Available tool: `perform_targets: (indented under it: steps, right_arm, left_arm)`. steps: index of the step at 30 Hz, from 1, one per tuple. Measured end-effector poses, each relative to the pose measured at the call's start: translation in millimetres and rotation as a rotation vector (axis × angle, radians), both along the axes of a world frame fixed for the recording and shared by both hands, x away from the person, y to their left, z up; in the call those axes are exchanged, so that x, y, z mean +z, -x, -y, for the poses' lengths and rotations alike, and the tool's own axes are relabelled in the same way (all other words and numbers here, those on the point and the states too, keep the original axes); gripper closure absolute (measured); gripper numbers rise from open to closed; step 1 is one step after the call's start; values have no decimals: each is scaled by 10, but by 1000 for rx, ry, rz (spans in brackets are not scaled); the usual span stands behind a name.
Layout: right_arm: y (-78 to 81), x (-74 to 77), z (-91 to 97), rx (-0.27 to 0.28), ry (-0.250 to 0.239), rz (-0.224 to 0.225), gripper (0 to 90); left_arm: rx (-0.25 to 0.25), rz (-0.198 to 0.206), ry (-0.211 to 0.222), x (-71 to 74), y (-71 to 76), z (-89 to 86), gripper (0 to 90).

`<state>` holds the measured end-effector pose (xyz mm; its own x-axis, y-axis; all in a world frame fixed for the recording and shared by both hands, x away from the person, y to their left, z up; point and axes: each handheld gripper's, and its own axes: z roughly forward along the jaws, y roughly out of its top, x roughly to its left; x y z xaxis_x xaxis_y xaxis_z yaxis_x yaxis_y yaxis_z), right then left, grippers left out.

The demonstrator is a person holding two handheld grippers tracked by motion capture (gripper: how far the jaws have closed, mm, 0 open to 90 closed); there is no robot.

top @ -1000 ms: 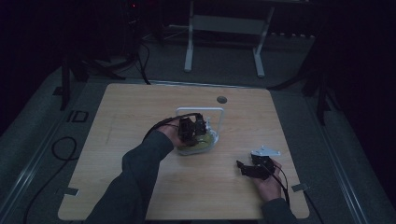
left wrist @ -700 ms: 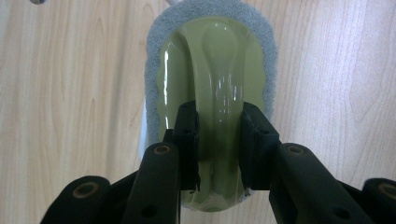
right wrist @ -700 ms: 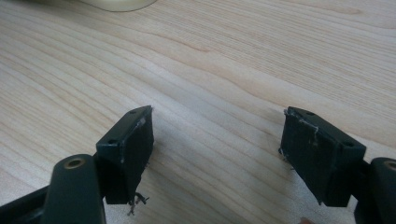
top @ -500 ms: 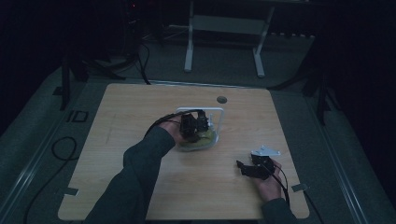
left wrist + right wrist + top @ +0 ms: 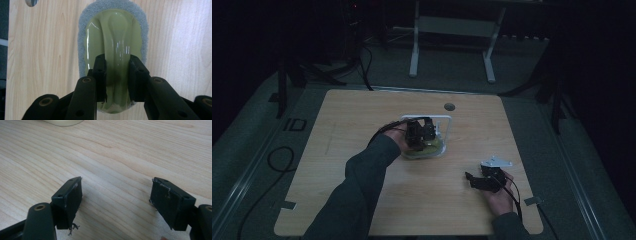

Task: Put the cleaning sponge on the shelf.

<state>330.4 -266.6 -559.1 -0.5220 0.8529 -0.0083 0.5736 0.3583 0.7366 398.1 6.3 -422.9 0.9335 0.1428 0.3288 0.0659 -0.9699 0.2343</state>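
A glossy olive-green scrubber (image 5: 115, 37), oval with a raised ridge and a fuzzy grey pad beneath, is clamped at its ridge by the left gripper (image 5: 117, 75) at mid-tabletop (image 5: 362, 115). The right gripper (image 5: 116, 202) is held low over pale woodgrain, fingers spread wide.

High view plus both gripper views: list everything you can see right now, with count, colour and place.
Table: one, light wood, centre, with a round hole near its far edge.
Scrubber: one, green glossy handle on a grey pad, lying on the table, gripped at its raised ridge.
White frame: one, at mid-table beside the scrubber; its make is unclear.
Stand: one, pale, on the floor beyond the table.
Cables: dark, on the floor at left.
Left gripper: black fingers shut on the scrubber.
Right gripper: black, open, low over bare table at right.
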Motion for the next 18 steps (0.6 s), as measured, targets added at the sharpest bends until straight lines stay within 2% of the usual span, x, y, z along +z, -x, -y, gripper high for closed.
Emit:
perform_targets:
  steps: [6,9,10,18]
  right_arm:
    - [0,0,0,0,0,0,250]
    - [0,0,0,0,0,1,250]
    - [0,0,0,0,0,0,250]
    - [0,0,0,0,0,0,250]
  left_arm:
    - [-3,4,-14,-47,-20,46,715]
    - [-8,11,-31,-65,-27,69,715]
    - [-10,30,-41,-77,-39,92,715]
    - [-19,39,-77,-132,-92,127,715]
